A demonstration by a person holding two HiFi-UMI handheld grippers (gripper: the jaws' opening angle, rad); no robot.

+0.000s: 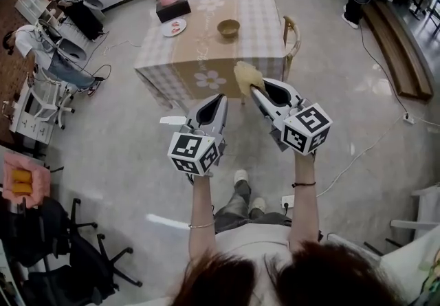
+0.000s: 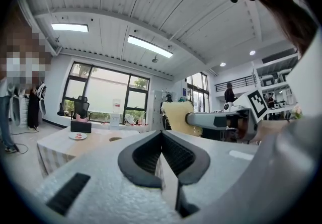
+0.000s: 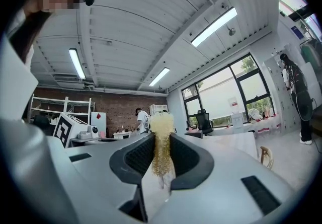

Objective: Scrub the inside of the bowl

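Observation:
A small tan bowl (image 1: 228, 28) stands on the table (image 1: 206, 57) with the checked cloth, far ahead of both grippers; it shows as a low tan shape (image 2: 115, 139) in the left gripper view. My right gripper (image 1: 251, 89) is shut on a pale yellow scrubbing pad (image 1: 247, 75), which sticks out past its jaws (image 3: 162, 132) and shows from the side (image 2: 177, 117) in the left gripper view. My left gripper (image 1: 221, 97) is shut with nothing in it (image 2: 161, 134). Both are held level in the air, short of the table's near edge.
On the table also lie a white plate with red pieces (image 1: 174, 27) and a dark box (image 1: 172, 7). A wooden chair (image 1: 291, 40) stands at the table's right side. Office chairs, desks and people sit at the left (image 1: 48, 57); cables cross the floor at right.

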